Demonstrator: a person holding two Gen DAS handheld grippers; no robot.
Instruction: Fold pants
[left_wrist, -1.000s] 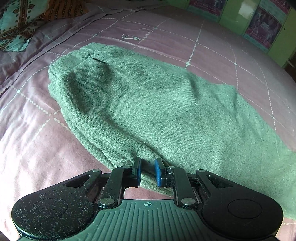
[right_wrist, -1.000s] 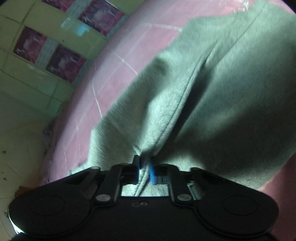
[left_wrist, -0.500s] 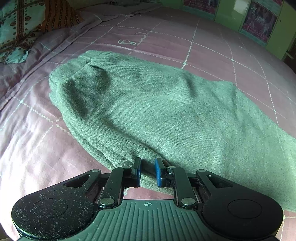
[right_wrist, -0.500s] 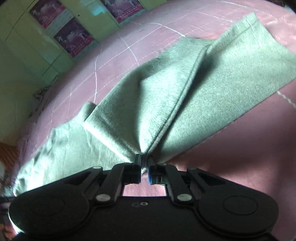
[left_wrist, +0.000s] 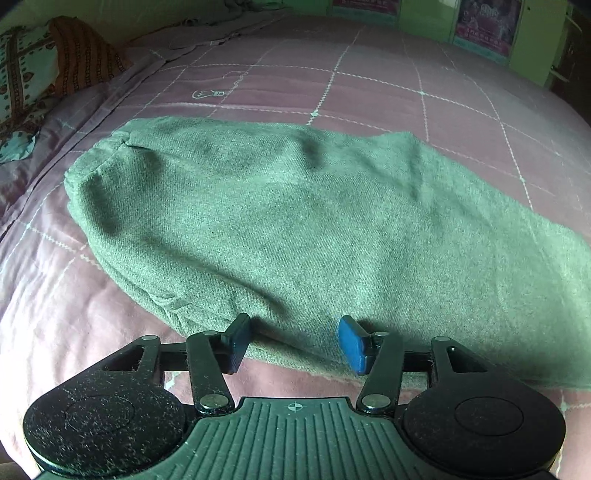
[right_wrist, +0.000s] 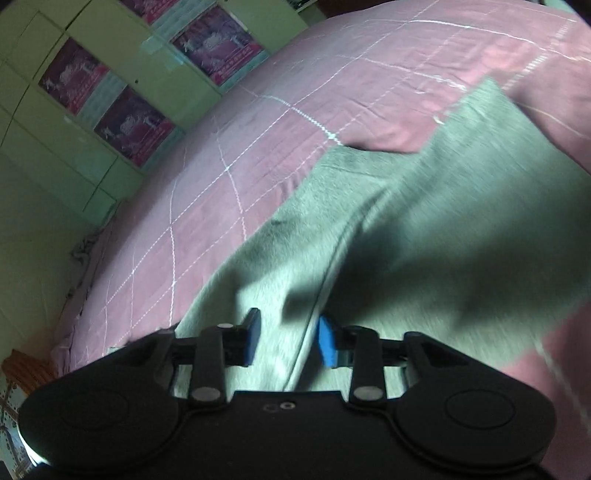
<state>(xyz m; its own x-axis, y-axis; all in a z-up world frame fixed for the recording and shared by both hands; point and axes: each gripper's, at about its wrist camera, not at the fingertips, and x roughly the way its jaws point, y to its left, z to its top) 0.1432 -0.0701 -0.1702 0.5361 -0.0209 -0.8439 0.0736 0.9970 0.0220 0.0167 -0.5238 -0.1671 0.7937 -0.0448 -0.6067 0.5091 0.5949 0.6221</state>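
Green pants (left_wrist: 295, 221) lie folded lengthwise on the pink bedspread (left_wrist: 369, 85), waistband at the far left. My left gripper (left_wrist: 293, 341) is open, its blue pads spread over the near edge of the pants and holding nothing. In the right wrist view the pants (right_wrist: 424, 229) lie flat with a seam running towards the camera. My right gripper (right_wrist: 288, 341) is open just above that seam and holds nothing. This view is blurred.
Patterned pillows (left_wrist: 33, 77) lie at the bed's far left. Green cupboard doors with posters (right_wrist: 122, 110) stand beyond the bed. The bed edge (right_wrist: 77, 314) drops away at the left in the right wrist view.
Both grippers have opened and let go of the pants. The lifted leg fabric in the right wrist view has dropped flat onto the bed.
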